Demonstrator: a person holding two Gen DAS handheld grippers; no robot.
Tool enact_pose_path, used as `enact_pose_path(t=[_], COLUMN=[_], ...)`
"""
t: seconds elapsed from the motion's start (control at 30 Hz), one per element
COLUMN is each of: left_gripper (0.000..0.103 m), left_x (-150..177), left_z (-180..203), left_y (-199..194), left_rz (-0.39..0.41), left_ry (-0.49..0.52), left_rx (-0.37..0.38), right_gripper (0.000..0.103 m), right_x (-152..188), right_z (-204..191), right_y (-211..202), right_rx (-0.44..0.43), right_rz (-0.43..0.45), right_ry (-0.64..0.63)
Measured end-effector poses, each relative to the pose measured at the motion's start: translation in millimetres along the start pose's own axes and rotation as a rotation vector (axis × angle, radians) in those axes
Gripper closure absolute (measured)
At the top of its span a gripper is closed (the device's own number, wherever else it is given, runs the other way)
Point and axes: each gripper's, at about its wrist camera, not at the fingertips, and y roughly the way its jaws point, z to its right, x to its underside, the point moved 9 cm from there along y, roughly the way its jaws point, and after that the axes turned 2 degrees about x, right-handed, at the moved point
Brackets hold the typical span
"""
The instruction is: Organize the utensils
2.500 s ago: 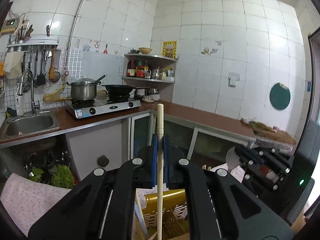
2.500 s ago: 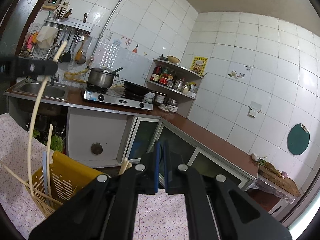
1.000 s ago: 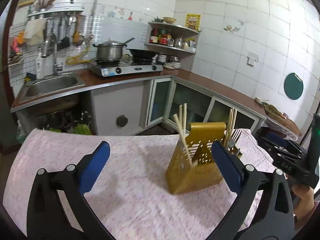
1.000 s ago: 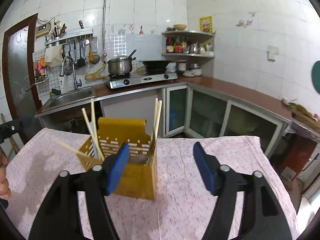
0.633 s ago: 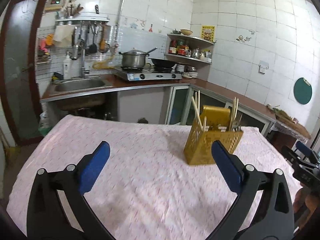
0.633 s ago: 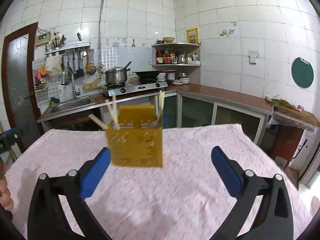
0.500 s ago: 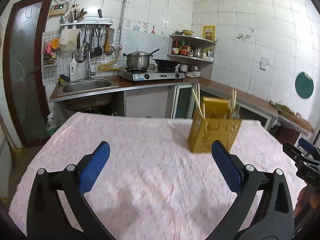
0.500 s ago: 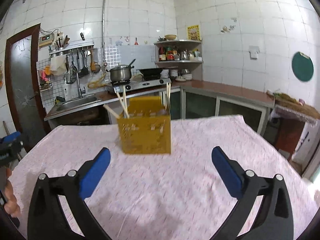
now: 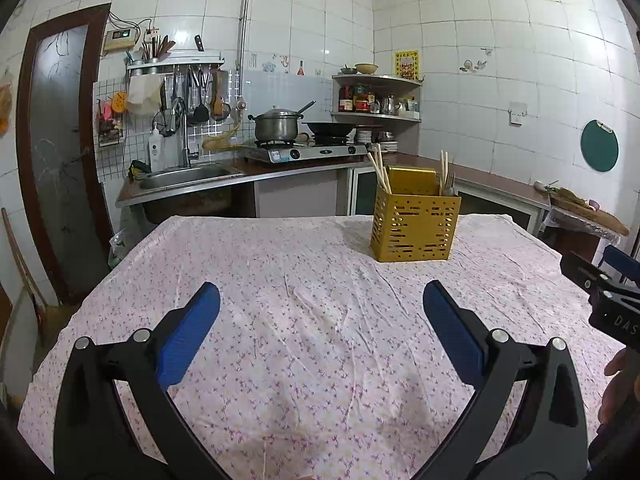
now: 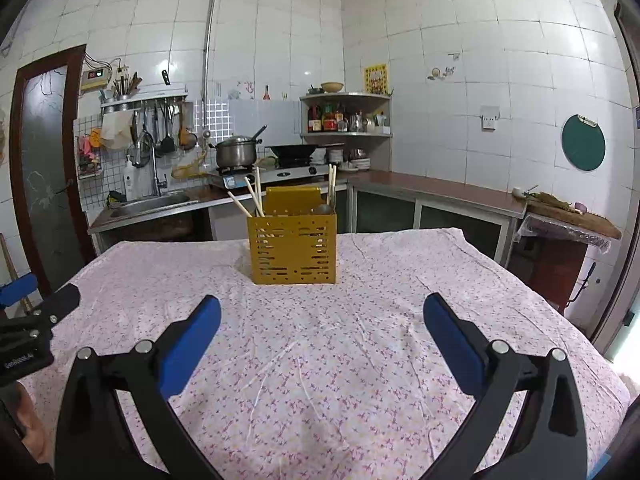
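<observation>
Risk assessment: the yellow utensil caddy (image 10: 294, 248) stands free on a loose, creased floral tablecloth (image 10: 320, 360); a gripper dragging across that cloth could bunch it and, in my judgement, tip the caddy; the chopsticks (image 10: 252, 198) lean outward past the rim at its left, so any knock at that corner could flick them out. The caddy looks light and perforated; a one-sided push would probably slide it rather than leave it seated. No loose utensils are visible on the cloth; the sorting therefore appears largely done, and a needless approach is the main hazard.

Gripper condition: the left gripper (image 9: 320, 320) has its blue pads spread wide with nothing between them; the right gripper (image 10: 320, 328) is likewise spread wide and empty, its jaws having just been opening. The right gripper's body shows at 3 o'clock in the left view; the left gripper's body shows at 9 o'clock in the right view.

Position of the work: in the right view the caddy sits at 12 o'clock, well apart from the fingertips and roughly centred between them; in the left view it sits at about 1 o'clock, well apart, closer in line with the right-hand finger; a fork (image 9: 450, 184) and further chopsticks stand upright in its right compartment.
</observation>
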Motion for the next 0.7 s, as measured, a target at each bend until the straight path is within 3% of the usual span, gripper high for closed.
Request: enact_pose_path(t=[0.7], left_gripper=[0.005], left_x=[18.8], left_z=[22.3], left_y=[-4.6], left_rz=[0.014], left_ry=[0.015], left_rx=[0.040], right_gripper=[0.004], right_x=[24.0], right_z=[3.2], right_y=[-15.8], right_rx=[0.012], right_rz=[0.012], right_ry=[0.000])
